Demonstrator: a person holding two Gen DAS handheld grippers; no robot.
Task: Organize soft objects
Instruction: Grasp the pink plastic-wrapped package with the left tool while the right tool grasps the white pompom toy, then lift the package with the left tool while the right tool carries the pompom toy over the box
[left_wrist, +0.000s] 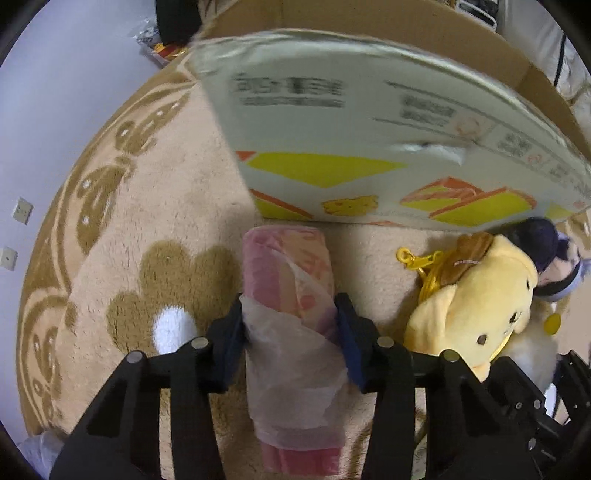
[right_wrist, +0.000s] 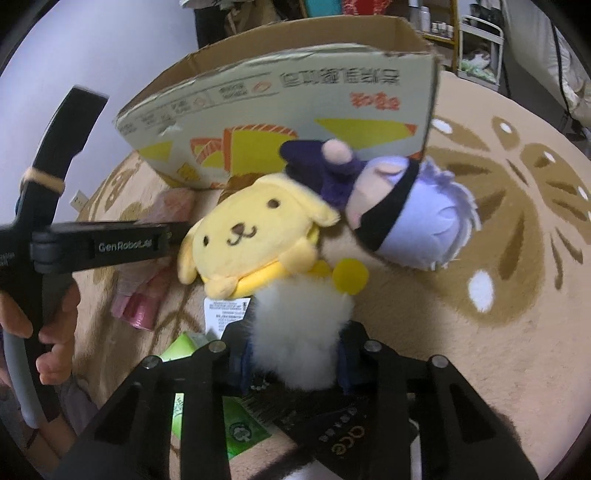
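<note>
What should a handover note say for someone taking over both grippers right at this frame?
Left gripper: closed on the pink rolled towel, which lies on the rug in front of the cardboard box.
Right gripper: fingers either side of the white fluffy toy; whether they grip it cannot be told.
Yellow dog plush and purple-haired plush lie on the rug against the box.
Done: nothing visibly in the box yet; its inside is not in view.
Left: probably move towel, fluffy toy and both plushes into the box.
</note>
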